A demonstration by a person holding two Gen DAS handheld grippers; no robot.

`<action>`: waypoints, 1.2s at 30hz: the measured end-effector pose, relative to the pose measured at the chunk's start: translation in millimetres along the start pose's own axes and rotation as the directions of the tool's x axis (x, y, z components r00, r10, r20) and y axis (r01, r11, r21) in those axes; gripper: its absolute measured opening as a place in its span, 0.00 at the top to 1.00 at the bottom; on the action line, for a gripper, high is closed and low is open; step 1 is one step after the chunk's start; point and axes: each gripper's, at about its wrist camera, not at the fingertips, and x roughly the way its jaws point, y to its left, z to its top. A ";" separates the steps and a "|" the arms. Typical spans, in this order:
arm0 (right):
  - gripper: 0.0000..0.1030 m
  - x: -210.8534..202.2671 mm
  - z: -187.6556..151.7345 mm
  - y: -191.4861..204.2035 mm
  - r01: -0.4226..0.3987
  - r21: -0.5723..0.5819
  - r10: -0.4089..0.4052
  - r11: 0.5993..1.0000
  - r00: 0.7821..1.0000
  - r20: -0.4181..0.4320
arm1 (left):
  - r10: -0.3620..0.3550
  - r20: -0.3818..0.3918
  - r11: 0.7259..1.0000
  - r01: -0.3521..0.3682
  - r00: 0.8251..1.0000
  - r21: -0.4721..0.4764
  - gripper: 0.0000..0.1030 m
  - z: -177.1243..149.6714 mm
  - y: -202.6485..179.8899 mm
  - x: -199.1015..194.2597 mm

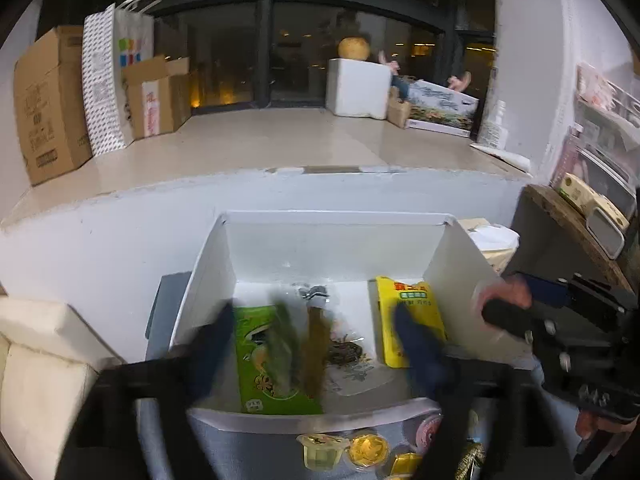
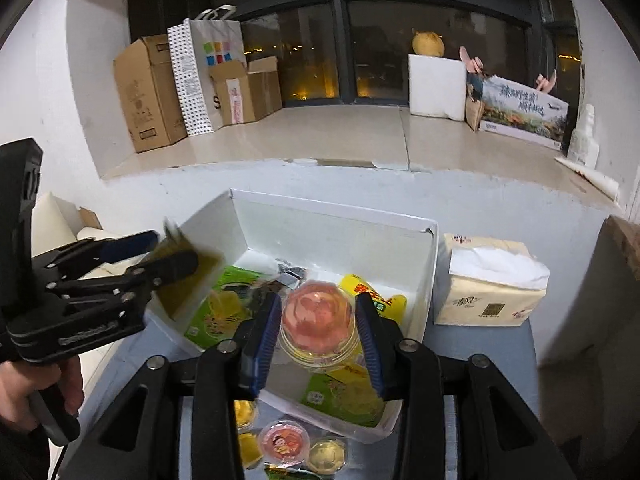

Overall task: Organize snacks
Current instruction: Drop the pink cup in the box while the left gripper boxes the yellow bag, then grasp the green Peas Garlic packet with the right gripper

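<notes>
A white open box (image 1: 332,240) stands on the grey table; it also shows in the right wrist view (image 2: 424,280). Inside lie a green packet (image 1: 260,364), a clear packet with dark snack (image 1: 352,356) and a yellow packet (image 1: 408,312). My left gripper (image 1: 316,340) is blurred over the box, its jaws wide apart; a blurred green-brown strip (image 1: 304,344) hangs between them. In the right wrist view the left gripper (image 2: 168,252) holds a yellowish packet (image 2: 188,280) at the box's left wall. My right gripper (image 2: 318,320) is shut on a pink-lidded jelly cup (image 2: 316,316) over the box.
Several jelly cups (image 2: 284,440) sit on the table in front of the box, also in the left wrist view (image 1: 344,452). A tissue pack (image 2: 488,284) stands right of the box. Cardboard boxes (image 2: 148,92) and a paper bag (image 2: 200,76) line the window ledge behind.
</notes>
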 end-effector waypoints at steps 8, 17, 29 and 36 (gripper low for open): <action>0.00 -3.6 -9.7 -0.1 0.020 -0.013 -0.020 1.000 1.000 0.017 | -0.011 -0.032 1.000 0.011 0.999 -0.014 0.00 -7.8 4.8 0.4; 0.00 -37.7 -15.2 -0.8 0.010 0.008 -0.011 1.000 0.998 0.059 | 0.007 -0.012 1.000 -0.007 1.000 -0.003 0.00 -10.5 1.9 -25.4; 0.00 -73.3 -106.3 -10.5 -0.024 0.063 0.023 0.998 1.000 0.008 | -0.039 0.004 0.998 0.038 0.999 0.049 0.00 -77.9 -27.0 -95.3; 0.00 -38.1 -143.5 15.1 -0.059 0.011 0.060 0.998 0.993 -0.103 | -0.077 -0.038 0.997 0.077 0.996 0.021 0.00 -132.4 -36.6 -117.2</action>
